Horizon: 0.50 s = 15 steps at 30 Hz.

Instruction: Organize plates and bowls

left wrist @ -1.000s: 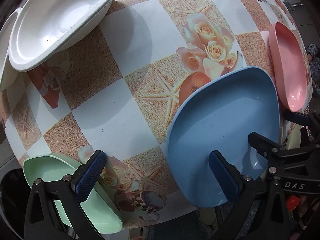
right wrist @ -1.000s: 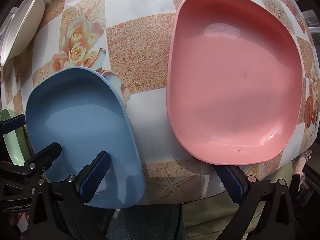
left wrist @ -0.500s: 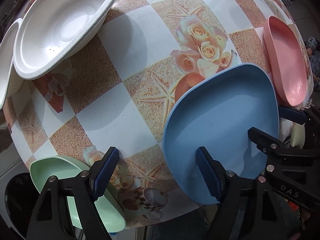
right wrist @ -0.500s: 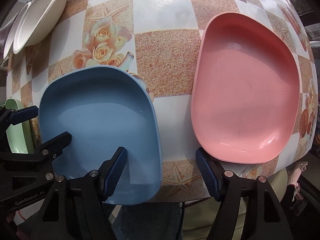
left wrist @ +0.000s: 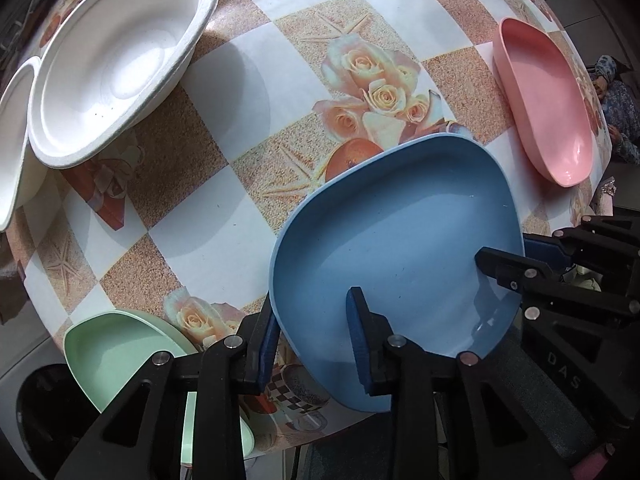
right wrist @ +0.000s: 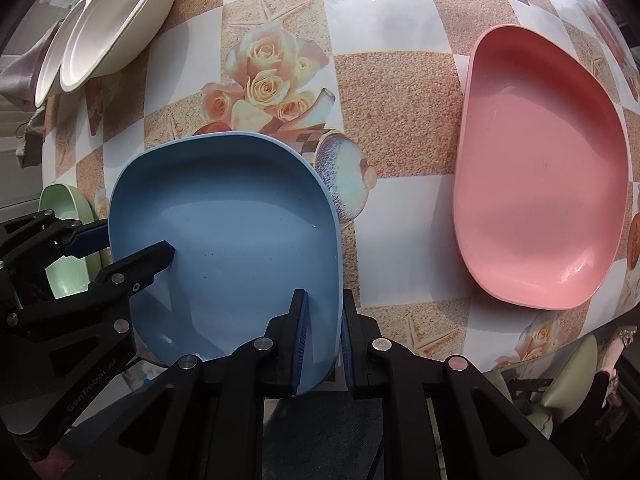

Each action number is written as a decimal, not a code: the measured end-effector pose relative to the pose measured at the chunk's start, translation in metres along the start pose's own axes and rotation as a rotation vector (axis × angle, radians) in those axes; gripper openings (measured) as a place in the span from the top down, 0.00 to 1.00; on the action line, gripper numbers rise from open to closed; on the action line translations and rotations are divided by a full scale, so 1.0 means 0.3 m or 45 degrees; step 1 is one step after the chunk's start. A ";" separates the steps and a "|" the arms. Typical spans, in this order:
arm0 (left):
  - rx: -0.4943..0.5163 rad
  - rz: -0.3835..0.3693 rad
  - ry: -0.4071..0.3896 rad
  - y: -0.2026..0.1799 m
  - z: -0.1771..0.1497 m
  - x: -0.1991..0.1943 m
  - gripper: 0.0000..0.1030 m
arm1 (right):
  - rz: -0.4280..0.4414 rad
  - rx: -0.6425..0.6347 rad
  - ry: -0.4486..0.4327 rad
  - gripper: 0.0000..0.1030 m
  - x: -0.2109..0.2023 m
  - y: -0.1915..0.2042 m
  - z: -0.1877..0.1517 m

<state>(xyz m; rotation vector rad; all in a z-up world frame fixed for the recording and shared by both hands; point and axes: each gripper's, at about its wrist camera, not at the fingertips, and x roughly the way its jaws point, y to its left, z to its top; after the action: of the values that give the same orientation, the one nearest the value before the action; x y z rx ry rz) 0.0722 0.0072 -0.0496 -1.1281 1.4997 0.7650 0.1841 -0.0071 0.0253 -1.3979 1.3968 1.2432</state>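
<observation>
Both hand-held grippers have just been closing on the blue plate (right wrist: 224,248), one on each side rim, and its near edge looks raised off the tabletop (left wrist: 208,216) where it lay flat a second ago. On that flowered tabletop the pink plate (right wrist: 540,200) lies to the right, well apart, the white bowls (left wrist: 116,64) sit nested at the far left, and a green plate (left wrist: 116,352) rests at the near left edge. Held between the two, the blue plate seems ready to be carried, perhaps onto another plate. Pinching its right rim, the right hand-held gripper (right wrist: 323,336) is nearly shut; the left hand-held gripper (left wrist: 310,340) clamps the left rim, jaws narrow.
</observation>
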 end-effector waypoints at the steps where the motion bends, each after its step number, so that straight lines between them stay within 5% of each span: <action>1: -0.006 0.003 -0.008 -0.005 0.000 -0.007 0.66 | 0.005 0.007 0.001 0.83 0.006 0.016 -0.006; 15: -0.033 0.019 -0.123 0.007 -0.047 -0.114 0.66 | 0.040 0.025 -0.013 0.83 -0.069 0.045 -0.030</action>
<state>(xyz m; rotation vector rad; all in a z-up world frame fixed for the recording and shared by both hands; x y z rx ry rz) 0.0649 0.0039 -0.0133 -1.0850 1.4222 0.8396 0.1734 -0.0125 0.0488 -1.3595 1.4249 1.2517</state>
